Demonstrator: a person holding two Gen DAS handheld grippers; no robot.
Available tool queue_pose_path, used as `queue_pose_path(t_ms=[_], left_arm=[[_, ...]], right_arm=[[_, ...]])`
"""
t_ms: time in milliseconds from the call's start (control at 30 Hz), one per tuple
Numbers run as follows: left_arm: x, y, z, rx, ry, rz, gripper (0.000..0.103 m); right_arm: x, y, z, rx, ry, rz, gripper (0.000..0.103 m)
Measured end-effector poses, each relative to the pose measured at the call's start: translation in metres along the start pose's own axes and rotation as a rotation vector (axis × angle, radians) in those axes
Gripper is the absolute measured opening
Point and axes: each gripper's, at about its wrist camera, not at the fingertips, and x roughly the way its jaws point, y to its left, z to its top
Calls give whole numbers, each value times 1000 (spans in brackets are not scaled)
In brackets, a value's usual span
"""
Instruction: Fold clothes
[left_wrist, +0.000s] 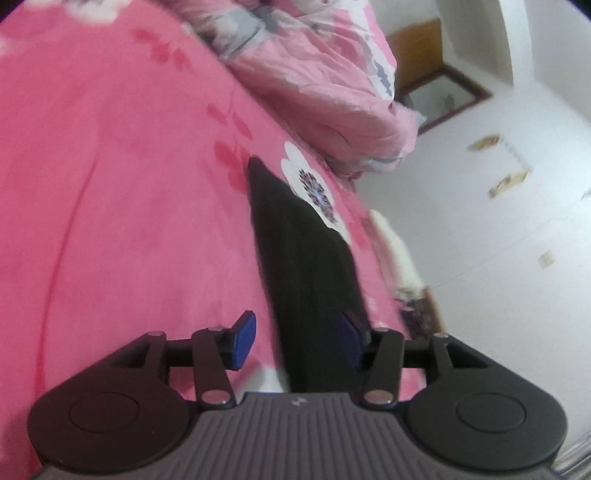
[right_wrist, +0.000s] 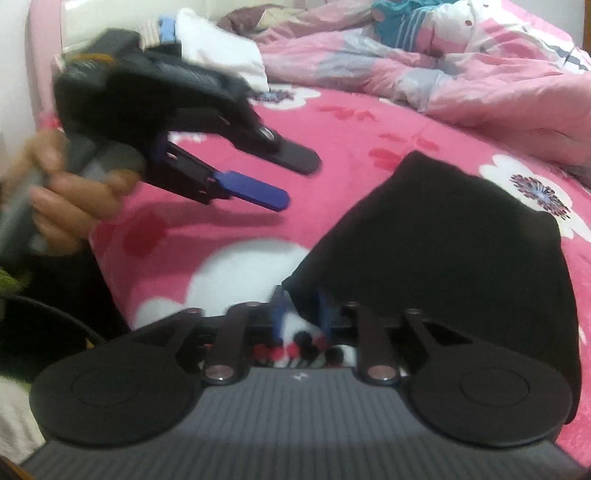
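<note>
Your left gripper (left_wrist: 297, 341) stands with its blue-padded jaws well apart, and the dark black folded garment (left_wrist: 306, 266) runs between them on the pink flowered bedsheet (left_wrist: 110, 184) without either pad pressing it. Your right gripper (right_wrist: 301, 314) has its jaws narrowly parted around the garment's near corner; blur hides whether the pads (right_wrist: 277, 314) pinch the cloth.
</note>
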Motion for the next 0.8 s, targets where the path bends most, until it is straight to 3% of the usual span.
queue_pose_path(t_ms=[33,200,333,433,533,600,700,767,800], left_arm=[[4,-4,6,32,-2,27,54],[44,-9,39,138,24,122,55],[79,-8,60,208,43,196,55],[97,-3,74,205,57,182,53],[114,4,88,172,65,156,48],[124,7,94,162,65,147,41],[137,13,103,140,64,132,31],[145,19,108,106,61,120,24],[148,22,111,86,58,113,18]], right_arm=[[-8,-6,3,32,-22,8,45],[-61,-97,12,363,-160,42,57],[-57,-200,5,660,-180,-32,59],[-32,-264,-4,823,-136,-11,59],[7,-306,-10,930,-36,49,59],[32,-318,-7,925,-7,114,57],[52,-332,1,923,-25,160,55],[65,-342,6,928,-39,186,49],[72,-347,7,937,-44,198,40]])
